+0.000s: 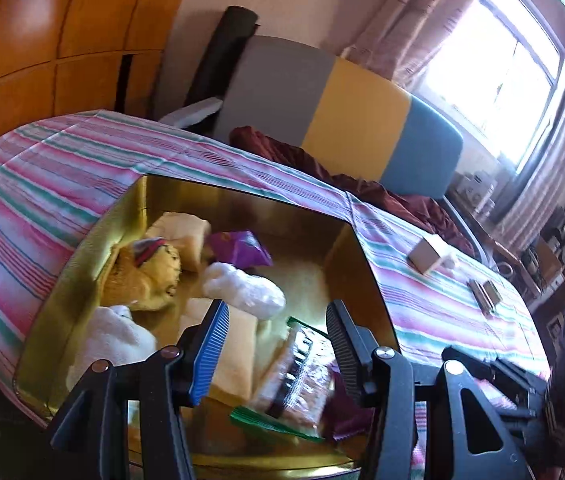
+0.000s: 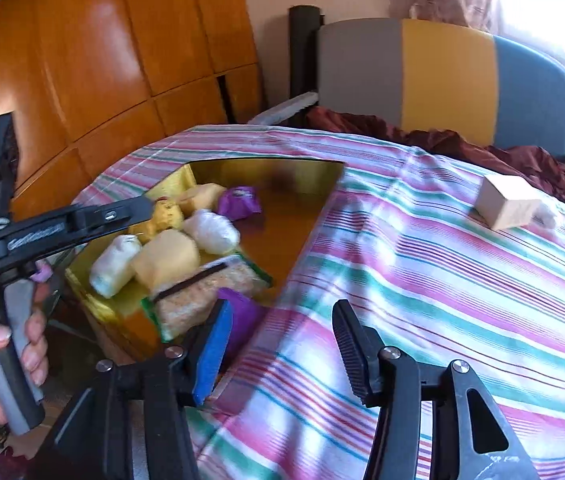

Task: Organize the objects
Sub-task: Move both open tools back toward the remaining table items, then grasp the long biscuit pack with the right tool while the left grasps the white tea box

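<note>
The small pale cardboard box (image 2: 508, 202) lies on the striped bedspread (image 2: 422, 280), well apart from the gold tray (image 2: 266, 168) of soft packets. It looks light and stiff; take its flat sides. Right gripper (image 2: 282, 344) jaws gape empty; left gripper (image 1: 278, 344) jaws likewise.

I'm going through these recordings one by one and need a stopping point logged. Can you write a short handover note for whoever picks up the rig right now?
Left gripper: jaws open, nothing between them, over the gold box.
Right gripper: jaws open, empty, over the striped cloth beside the box.
In the box: plush toy, yellow sponges, white bundles, purple packets, a clear snack bag.
Left to do: small cardboard box and a small metallic item lie out on the cloth, apparently yet to be put away.
</note>
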Tool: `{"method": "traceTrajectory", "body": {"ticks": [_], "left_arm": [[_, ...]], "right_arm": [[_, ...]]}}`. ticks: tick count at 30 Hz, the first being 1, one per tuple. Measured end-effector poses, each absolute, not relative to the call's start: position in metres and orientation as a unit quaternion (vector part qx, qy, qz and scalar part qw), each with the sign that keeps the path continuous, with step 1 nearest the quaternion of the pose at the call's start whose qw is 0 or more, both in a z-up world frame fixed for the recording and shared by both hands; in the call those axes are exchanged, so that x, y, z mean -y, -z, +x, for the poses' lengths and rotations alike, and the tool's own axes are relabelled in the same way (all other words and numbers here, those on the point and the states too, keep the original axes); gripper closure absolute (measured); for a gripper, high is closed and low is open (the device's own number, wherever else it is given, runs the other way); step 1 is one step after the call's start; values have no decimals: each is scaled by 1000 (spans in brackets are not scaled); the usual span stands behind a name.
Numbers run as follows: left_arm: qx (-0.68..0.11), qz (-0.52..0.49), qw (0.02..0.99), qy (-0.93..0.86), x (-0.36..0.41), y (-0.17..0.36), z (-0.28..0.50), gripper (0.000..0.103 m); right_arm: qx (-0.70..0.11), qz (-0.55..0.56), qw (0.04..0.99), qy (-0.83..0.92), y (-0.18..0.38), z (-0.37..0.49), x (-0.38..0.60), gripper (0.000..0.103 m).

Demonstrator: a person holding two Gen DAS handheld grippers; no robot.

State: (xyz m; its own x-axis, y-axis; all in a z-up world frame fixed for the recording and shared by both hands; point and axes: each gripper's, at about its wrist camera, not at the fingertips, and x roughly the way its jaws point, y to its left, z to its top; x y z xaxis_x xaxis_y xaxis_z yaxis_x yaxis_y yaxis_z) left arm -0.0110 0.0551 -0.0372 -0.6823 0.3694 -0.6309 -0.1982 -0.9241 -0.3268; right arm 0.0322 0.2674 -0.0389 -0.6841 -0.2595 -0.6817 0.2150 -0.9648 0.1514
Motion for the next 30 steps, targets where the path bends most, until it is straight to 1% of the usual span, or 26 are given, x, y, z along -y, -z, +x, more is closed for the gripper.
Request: {"method": "traceTrajectory", "body": {"ticks": [2, 5, 8, 12, 14, 21, 26, 30], "left_arm": [[110, -367, 162, -909, -61, 37, -8, 51], [103, -369, 175, -907, -70, 38, -3, 50], [94, -374, 187, -904, -81, 38, 2, 44], [90, -381, 204, -897, -101, 38, 7, 42], [82, -383, 217, -894, -114, 36, 10, 42], [20, -391, 287, -874, -179, 30, 18, 41], [-19, -404, 342, -848, -225, 37, 27, 41], [-41, -415, 372, -829, -253, 45, 36, 41]], "right_arm": [[35, 379, 109, 918, 41, 31, -278, 44], [43, 386, 77, 918, 43, 30, -298, 42], [42, 389, 56, 919, 46, 30, -320, 37], [48, 399, 22, 916, 53, 32, -355, 35], [58, 405, 1, 912, 58, 33, -375, 32], [84, 414, -72, 904, 74, 35, -446, 30], [90, 406, -130, 900, 75, 29, -504, 27], [91, 402, -174, 894, 75, 18, -554, 27]]}}
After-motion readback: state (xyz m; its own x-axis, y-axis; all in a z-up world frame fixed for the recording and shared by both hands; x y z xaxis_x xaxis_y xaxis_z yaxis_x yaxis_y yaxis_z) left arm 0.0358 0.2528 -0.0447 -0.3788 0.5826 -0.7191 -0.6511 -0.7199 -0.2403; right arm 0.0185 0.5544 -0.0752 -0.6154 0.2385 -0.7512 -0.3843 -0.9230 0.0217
